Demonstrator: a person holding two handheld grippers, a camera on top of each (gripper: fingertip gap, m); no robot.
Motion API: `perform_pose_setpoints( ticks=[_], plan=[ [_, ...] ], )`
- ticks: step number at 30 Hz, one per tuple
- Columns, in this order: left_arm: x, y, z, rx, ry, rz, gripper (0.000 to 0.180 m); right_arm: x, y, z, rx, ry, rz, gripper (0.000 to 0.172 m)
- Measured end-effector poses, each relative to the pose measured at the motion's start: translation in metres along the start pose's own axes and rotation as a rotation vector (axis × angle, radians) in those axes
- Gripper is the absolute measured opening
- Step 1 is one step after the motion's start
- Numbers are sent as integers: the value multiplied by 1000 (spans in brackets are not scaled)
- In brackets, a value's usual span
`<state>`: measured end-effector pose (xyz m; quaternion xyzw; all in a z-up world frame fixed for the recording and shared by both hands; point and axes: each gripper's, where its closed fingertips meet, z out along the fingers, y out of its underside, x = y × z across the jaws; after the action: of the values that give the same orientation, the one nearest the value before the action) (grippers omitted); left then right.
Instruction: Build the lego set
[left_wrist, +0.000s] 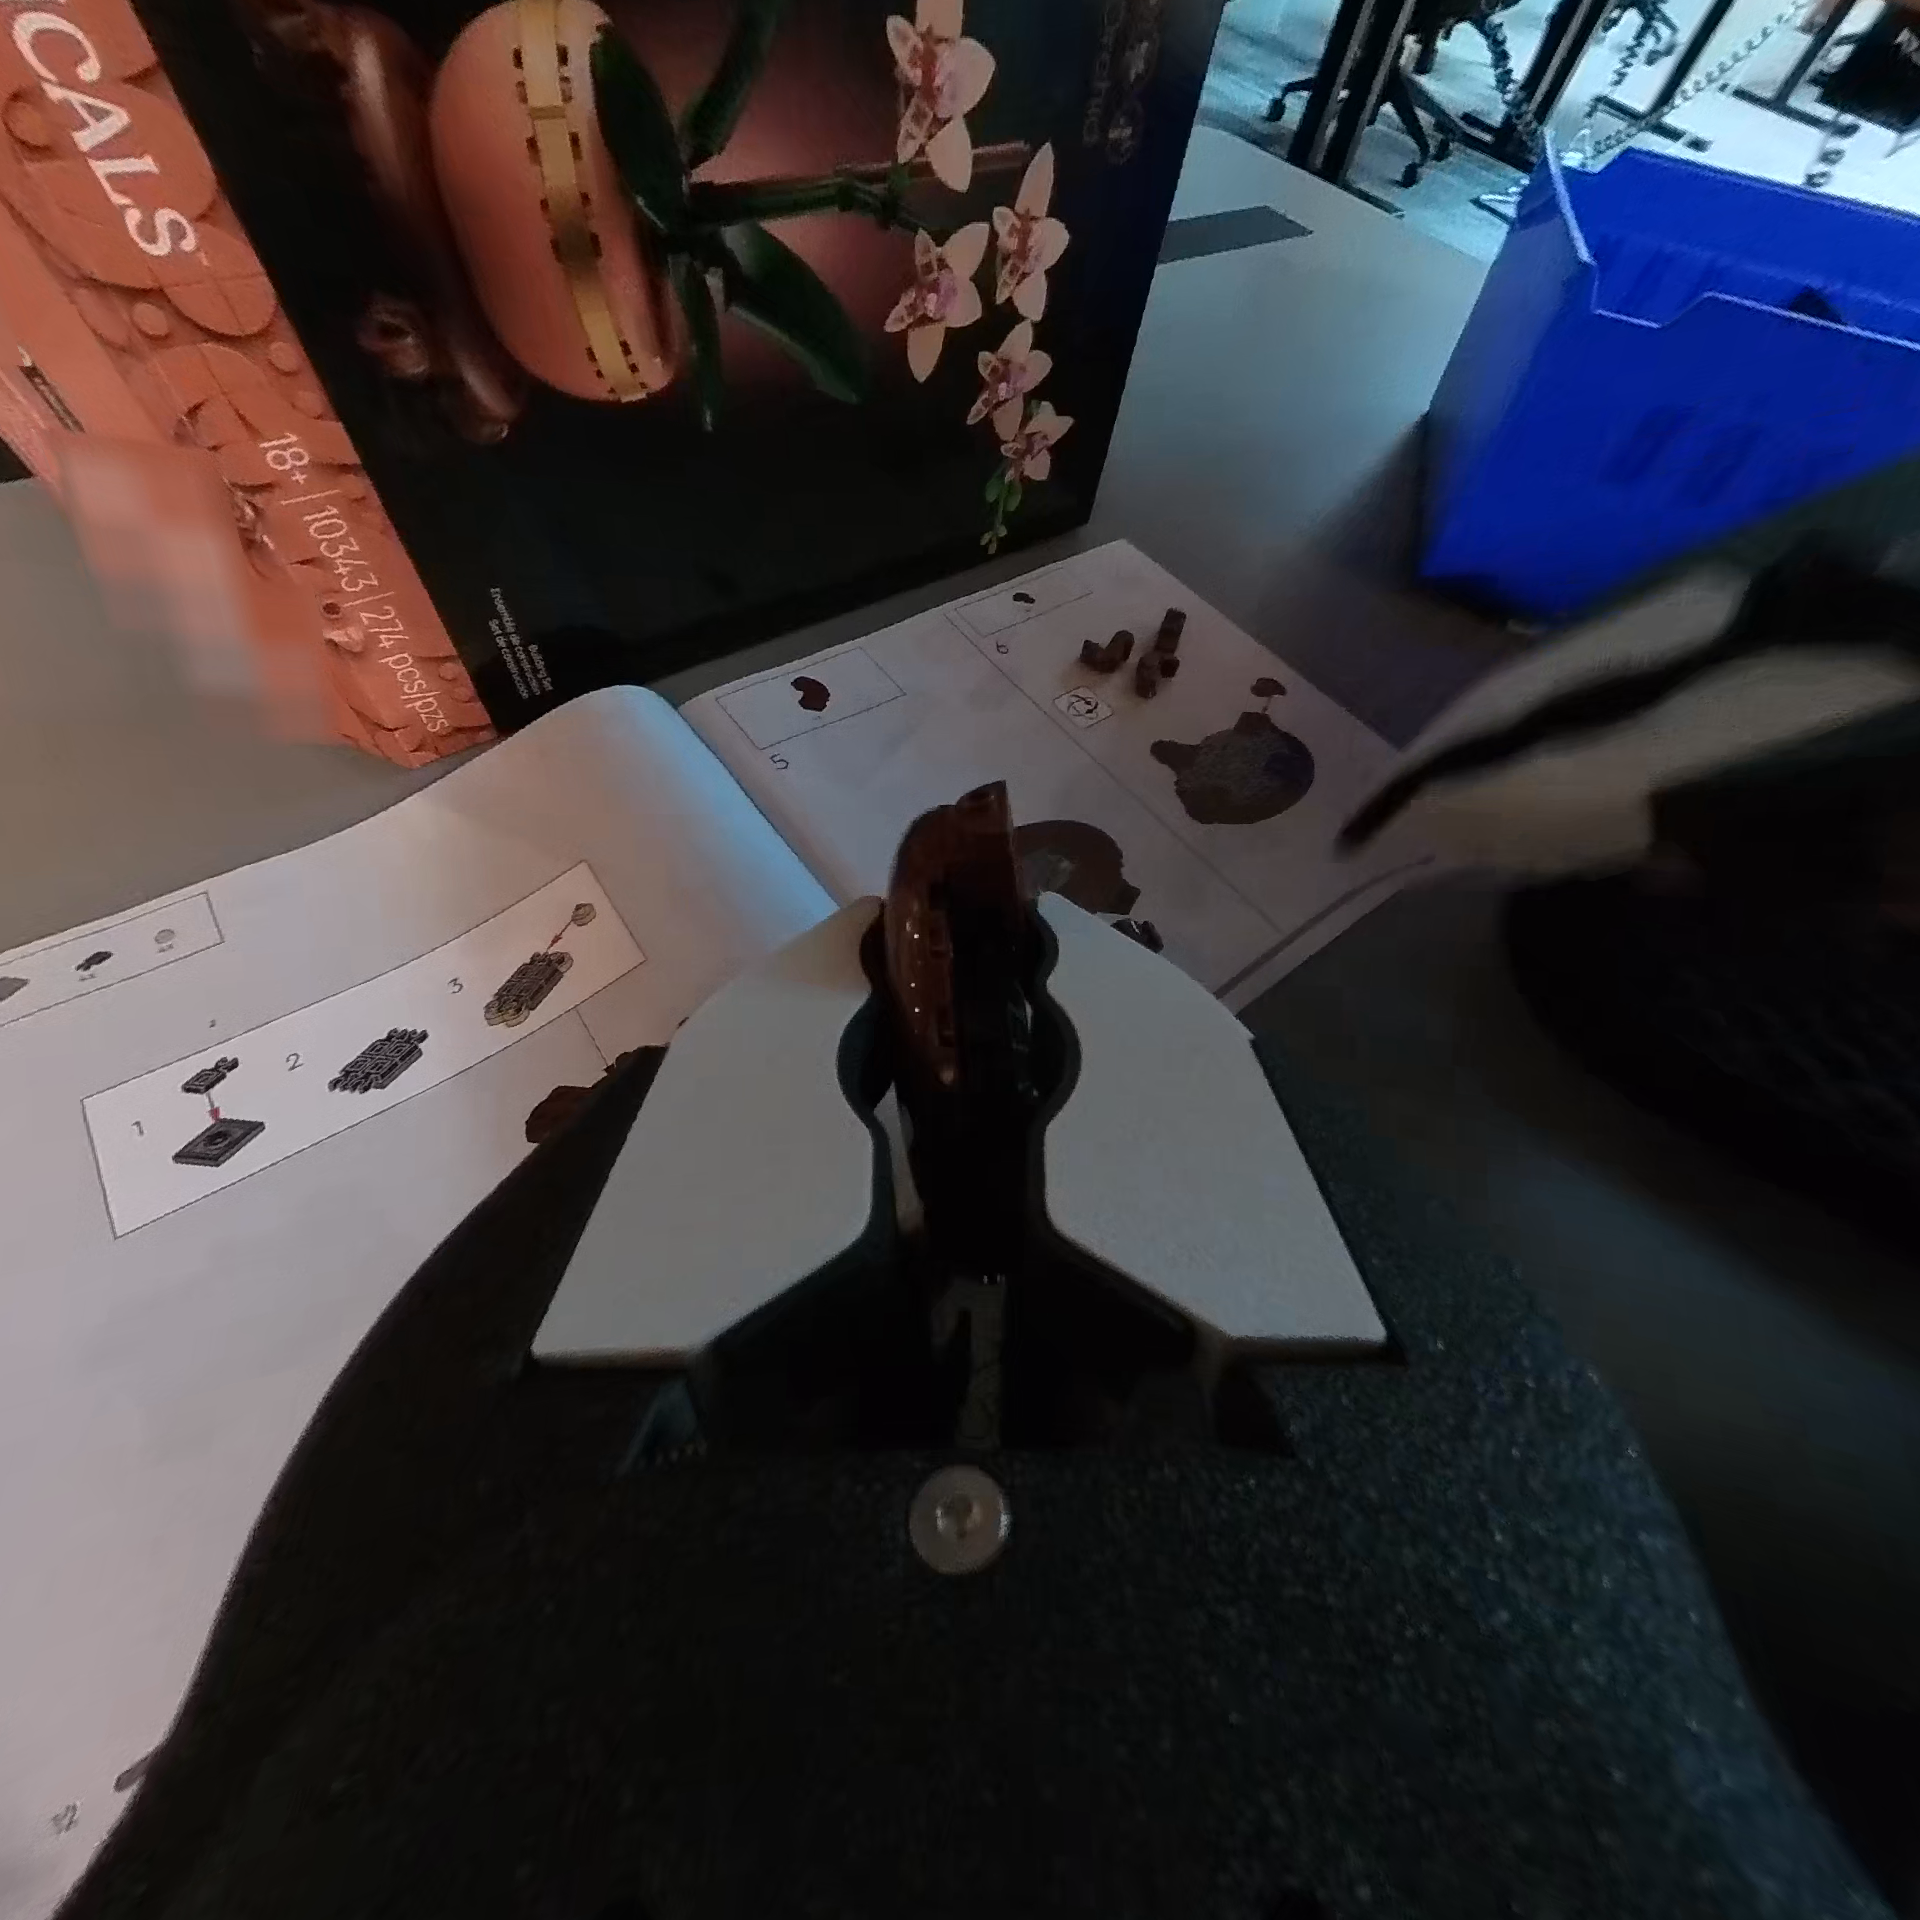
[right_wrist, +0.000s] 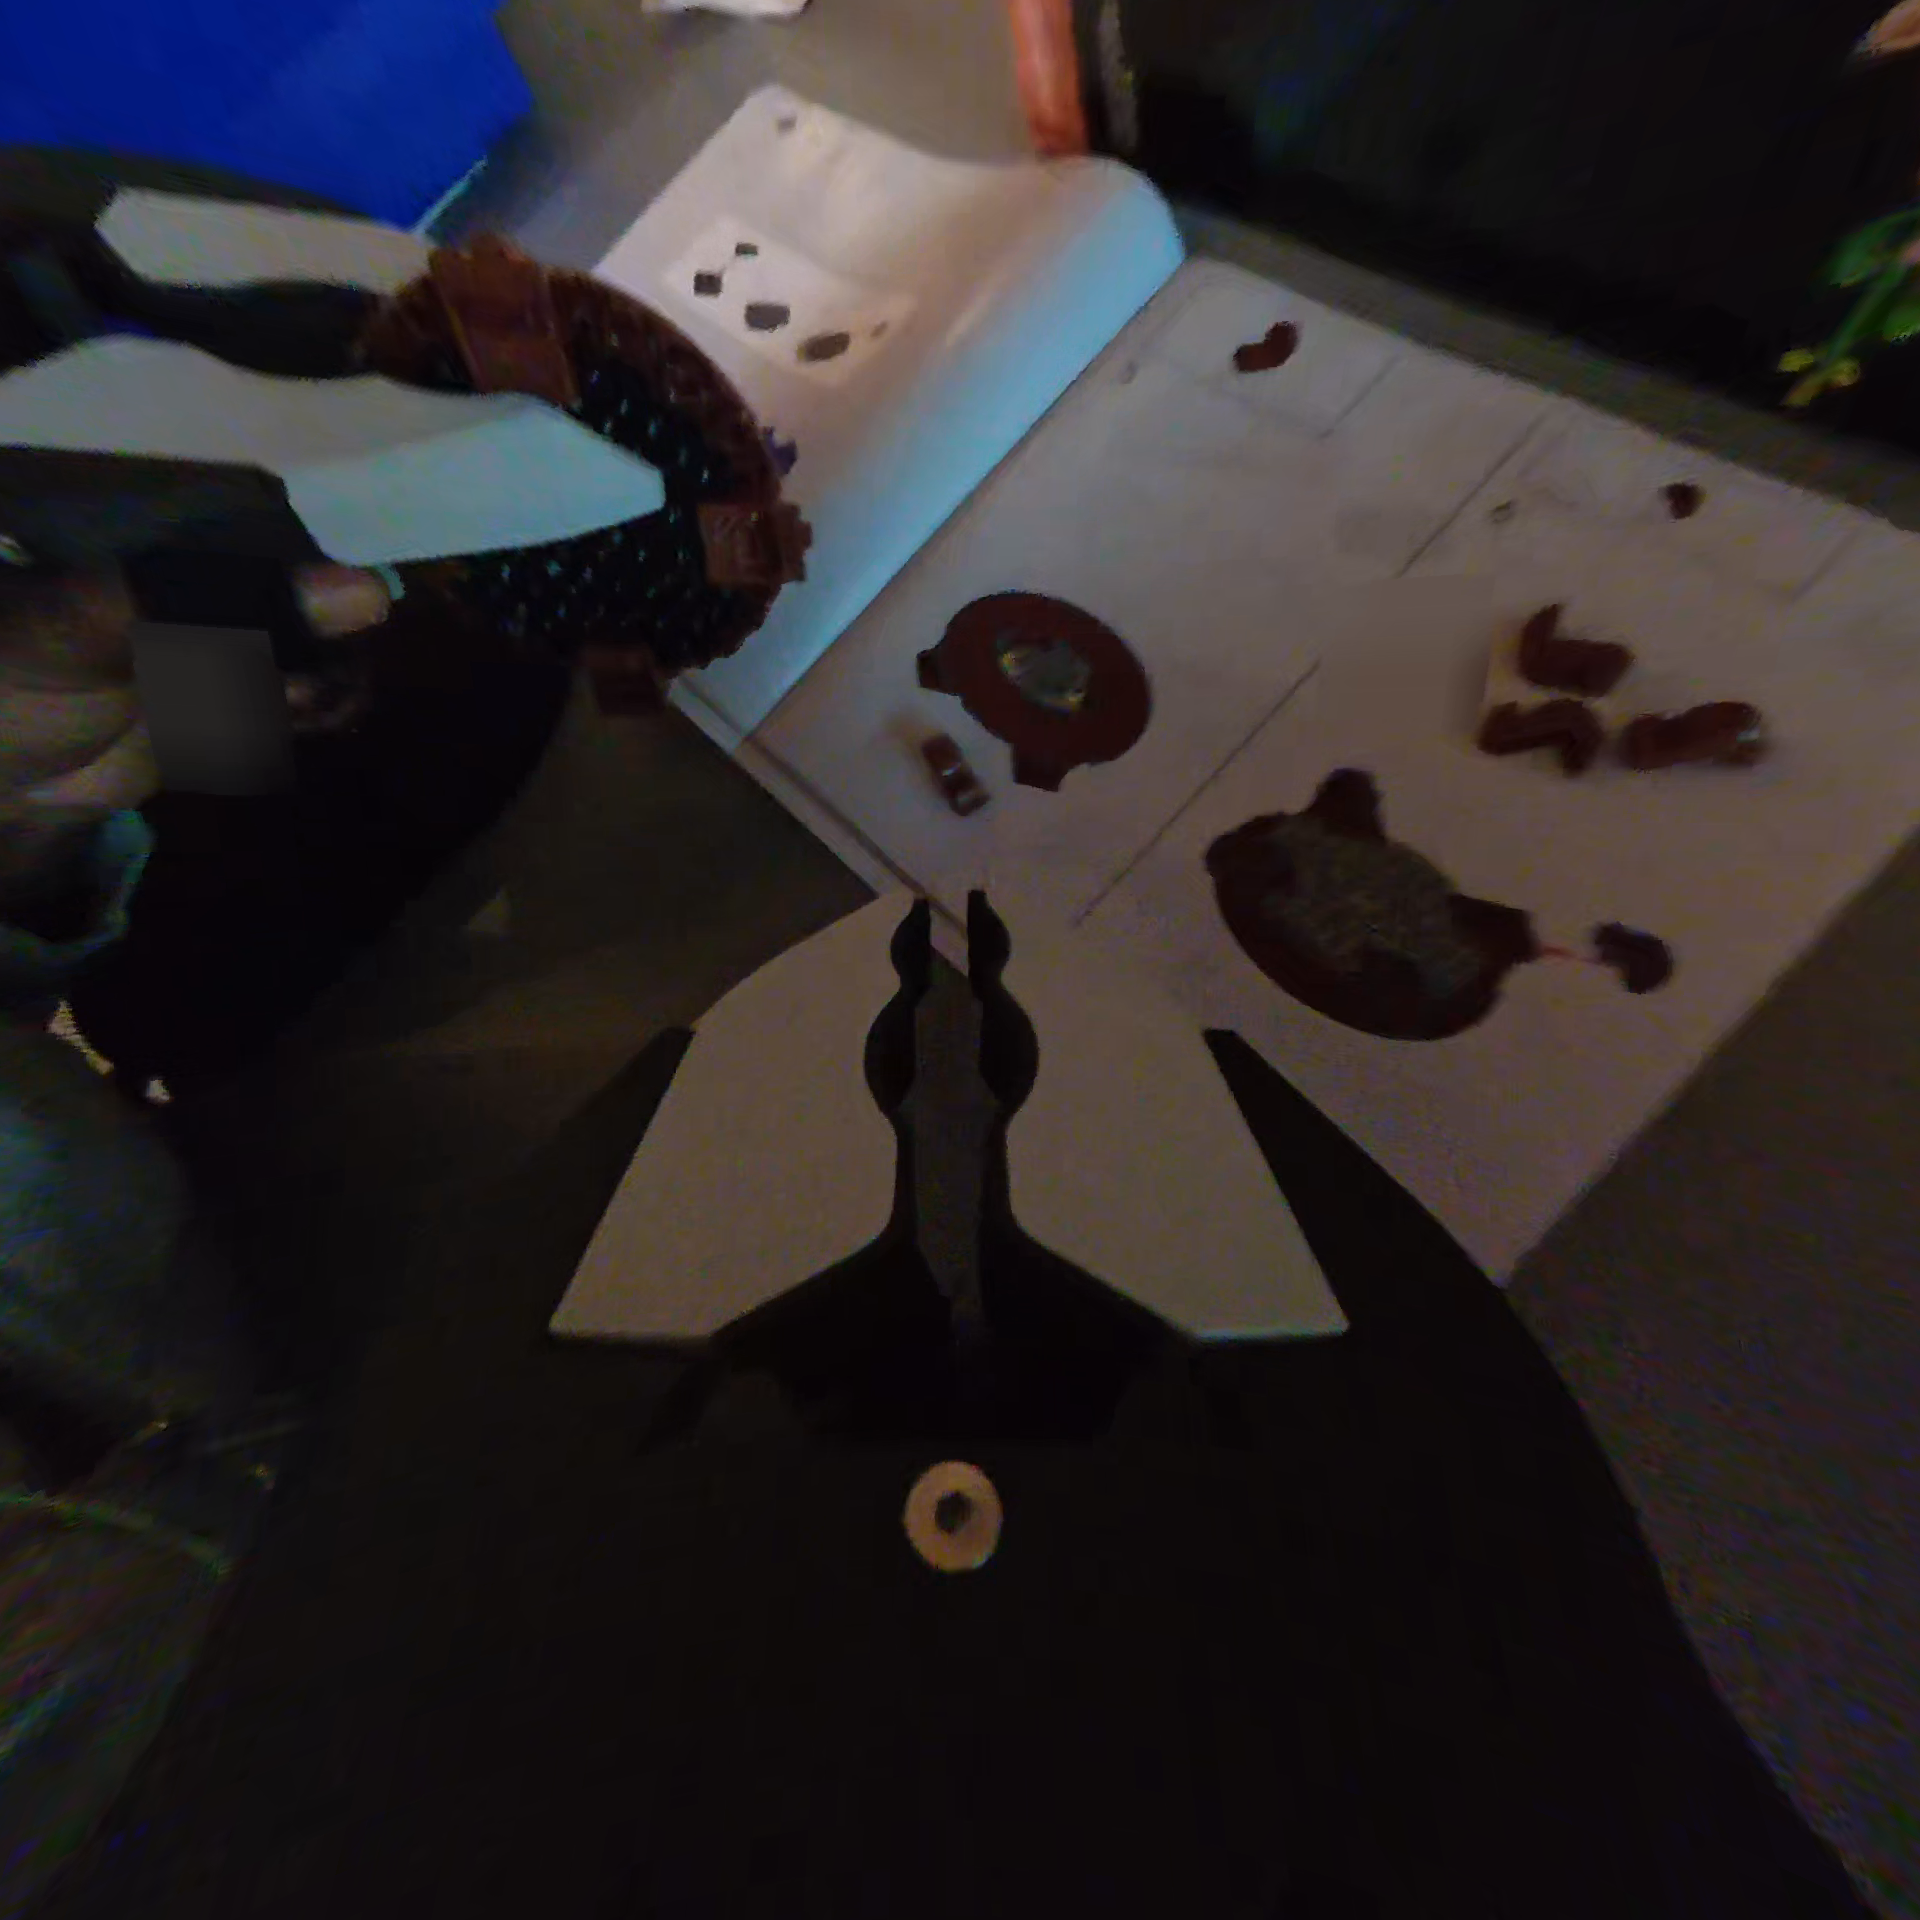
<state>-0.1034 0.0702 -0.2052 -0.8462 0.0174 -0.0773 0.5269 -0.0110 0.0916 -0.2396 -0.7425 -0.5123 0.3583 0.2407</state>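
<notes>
Left claw (left_wrist: 961, 935) clamps a round brown brick assembly (left_wrist: 961, 894) edge-on above the open instruction booklet (left_wrist: 436, 935) on the table (left_wrist: 1351, 416). Right claw (right_wrist: 948, 914) narrow, holding nothing, over the booklet's edge. Loose brown pieces (right_wrist: 1590, 707) lie on the page.

Open booklet (left_wrist: 436, 1039) page bare at left; loose brown pieces (right_wrist: 1590, 707) and 1 small brick (right_wrist: 951, 774) dot the right page. Tall box (left_wrist: 644, 343) blocks behind; blue bin (left_wrist: 1683, 395) stands beside it.
</notes>
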Motion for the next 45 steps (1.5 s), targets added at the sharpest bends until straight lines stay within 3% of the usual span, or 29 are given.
perform_pose_setpoints(
  ticks=[8,13,16,21,28,33,35,38,45],
  plan=[
    [2,2,-2,-1,48,32,22,0,-12,40,-123,14,-408,16],
    [-1,4,-2,-6,36,22,22,4,-9,52,-182,-25,-467,5],
    [-5,3,-1,-4,36,-12,22,1,-34,40,11,-88,-253,5],
    [-5,-6,-2,28,66,-80,22,-22,-102,-14,514,-533,365,6],
    [4,-18,-1,40,62,-76,22,-37,-129,-47,744,-877,760,5],
    [10,-24,-3,49,51,-64,22,-38,-133,-55,803,-1026,953,5],
    [11,-26,-4,53,47,-60,22,-38,-131,-51,800,-999,960,5],
    [13,-29,-5,77,62,-92,22,-42,-125,-40,766,-830,806,5],
    [9,-35,-2,161,41,-160,22,-52,-121,-29,716,-254,151,5]
  ],
)
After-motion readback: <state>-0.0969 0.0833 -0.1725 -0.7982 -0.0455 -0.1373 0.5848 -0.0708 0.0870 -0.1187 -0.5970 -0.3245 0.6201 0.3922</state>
